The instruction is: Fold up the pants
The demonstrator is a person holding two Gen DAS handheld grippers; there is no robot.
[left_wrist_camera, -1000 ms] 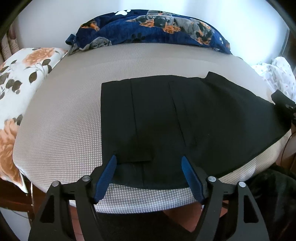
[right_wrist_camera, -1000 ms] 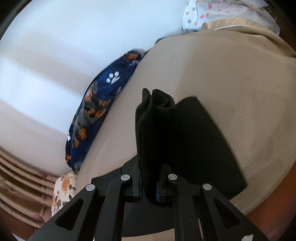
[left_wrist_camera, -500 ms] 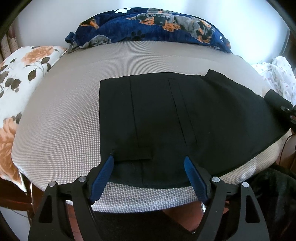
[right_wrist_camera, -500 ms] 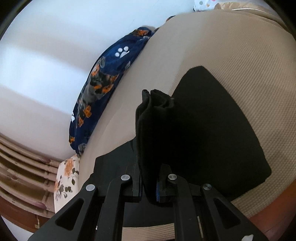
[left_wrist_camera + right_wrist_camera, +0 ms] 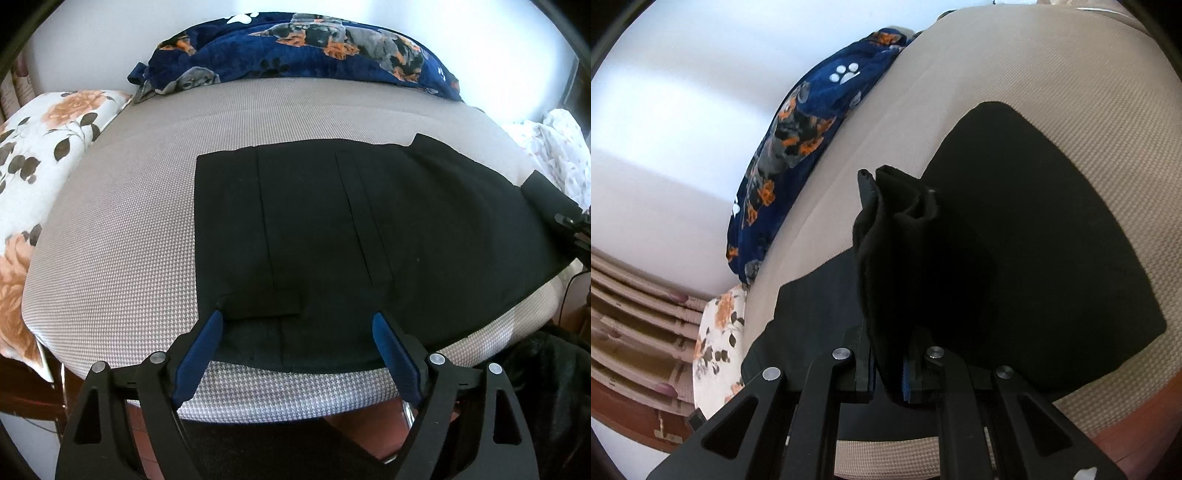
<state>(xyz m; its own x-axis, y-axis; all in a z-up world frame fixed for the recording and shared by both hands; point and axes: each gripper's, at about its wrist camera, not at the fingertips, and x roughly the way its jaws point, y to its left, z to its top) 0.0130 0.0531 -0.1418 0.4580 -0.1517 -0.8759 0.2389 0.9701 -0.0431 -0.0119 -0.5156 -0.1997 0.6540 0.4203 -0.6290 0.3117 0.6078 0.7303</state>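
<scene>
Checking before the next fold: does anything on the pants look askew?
Mostly flat. On the black pants one far corner juts past the straight far edge, and the end pinched upright in the right gripper is bunched.

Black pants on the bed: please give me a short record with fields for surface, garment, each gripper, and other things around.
surface: bed with a woven beige cover
garment: black pants lying flat, one end lifted
left gripper: jaws just opened wider, astride the near edge, not pressing
right gripper: shut on a bunched fold of the pants
around: blue dog-print blanket, floral pillow
</scene>
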